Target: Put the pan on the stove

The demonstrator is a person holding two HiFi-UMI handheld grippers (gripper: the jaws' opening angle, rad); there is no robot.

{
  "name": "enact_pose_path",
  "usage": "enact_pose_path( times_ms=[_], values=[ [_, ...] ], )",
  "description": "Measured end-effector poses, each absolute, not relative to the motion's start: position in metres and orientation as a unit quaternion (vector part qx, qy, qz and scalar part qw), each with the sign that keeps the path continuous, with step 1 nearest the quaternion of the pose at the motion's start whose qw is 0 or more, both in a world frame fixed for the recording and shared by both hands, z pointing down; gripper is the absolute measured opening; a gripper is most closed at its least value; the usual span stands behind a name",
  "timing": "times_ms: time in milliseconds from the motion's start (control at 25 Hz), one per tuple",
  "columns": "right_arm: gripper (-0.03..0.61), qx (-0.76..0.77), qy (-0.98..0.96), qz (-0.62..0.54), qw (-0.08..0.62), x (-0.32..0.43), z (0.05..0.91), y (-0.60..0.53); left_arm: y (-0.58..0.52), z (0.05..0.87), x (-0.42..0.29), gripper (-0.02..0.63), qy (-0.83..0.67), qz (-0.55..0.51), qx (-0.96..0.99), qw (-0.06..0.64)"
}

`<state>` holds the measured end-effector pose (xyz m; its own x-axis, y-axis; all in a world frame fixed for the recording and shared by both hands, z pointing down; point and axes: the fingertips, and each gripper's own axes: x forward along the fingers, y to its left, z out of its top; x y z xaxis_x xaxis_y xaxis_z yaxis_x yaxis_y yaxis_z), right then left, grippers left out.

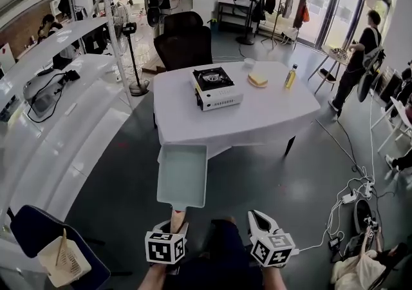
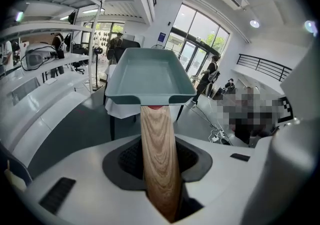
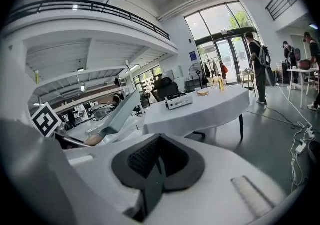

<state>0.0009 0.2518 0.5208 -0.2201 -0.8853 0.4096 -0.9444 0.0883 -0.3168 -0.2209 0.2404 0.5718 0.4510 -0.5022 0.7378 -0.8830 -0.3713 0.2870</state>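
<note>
Wood-grain handle [image 2: 159, 159] sits clamped between the jaws of the left claw [image 1: 175, 223], which are closed partway onto it. The handle carries a pale teal rectangular pan [image 1: 182, 176], held in the air above the grey floor [image 1: 270, 179], its far end close to the hanging cloth of the white-draped bench [image 1: 277, 111]. The stove [image 1: 215, 87] stands on that bench, well apart from the pan, with a yellow bottle [image 1: 291, 77] to its right. The right claw [image 1: 259, 220] hangs beside the left one, jaws pressed together with nothing between them.
</note>
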Motion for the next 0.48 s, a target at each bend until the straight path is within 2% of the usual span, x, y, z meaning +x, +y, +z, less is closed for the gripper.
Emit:
enact_pose_path(
  times_ms=[480],
  values=[
    [0.002, 0.613, -0.743, 0.262, 0.064, 0.007, 0.527, 0.209, 0.206, 0.576, -0.214, 0.126, -0.451, 0.283, 0.777, 0.336]
  ],
)
